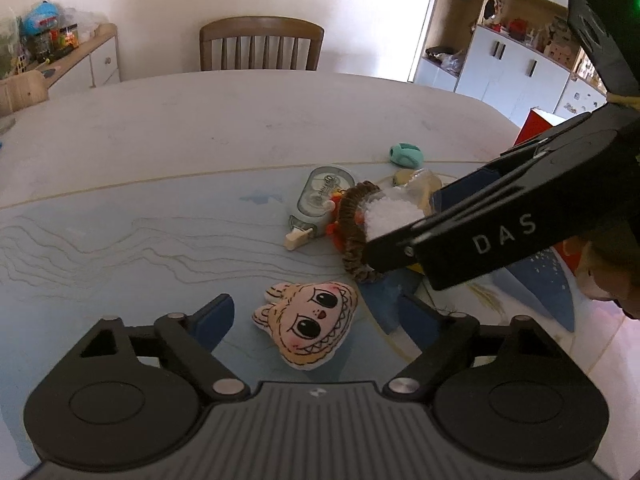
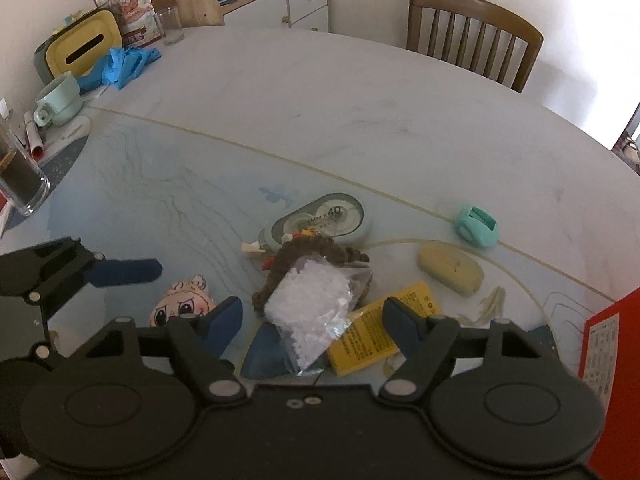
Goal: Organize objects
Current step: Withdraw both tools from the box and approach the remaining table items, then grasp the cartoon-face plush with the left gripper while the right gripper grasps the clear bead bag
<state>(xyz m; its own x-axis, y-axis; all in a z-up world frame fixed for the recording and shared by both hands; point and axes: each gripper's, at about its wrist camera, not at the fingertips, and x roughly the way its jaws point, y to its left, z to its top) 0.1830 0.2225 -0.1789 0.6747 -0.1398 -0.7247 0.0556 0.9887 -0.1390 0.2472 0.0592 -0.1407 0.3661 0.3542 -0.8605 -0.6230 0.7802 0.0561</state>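
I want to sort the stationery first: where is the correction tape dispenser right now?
The correction tape dispenser lies mid-table in the right wrist view, just behind the brown scrunchie, left of the teal sharpener.

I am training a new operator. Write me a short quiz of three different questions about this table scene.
1. True or false: the left gripper is shut on the plush face.
2. What lies on the brown scrunchie? A) clear bag of white bits B) teal sharpener C) yellow packet
3. Fill in: both grippers are ____. (right gripper)

Key: 1 false; 2 A; 3 open
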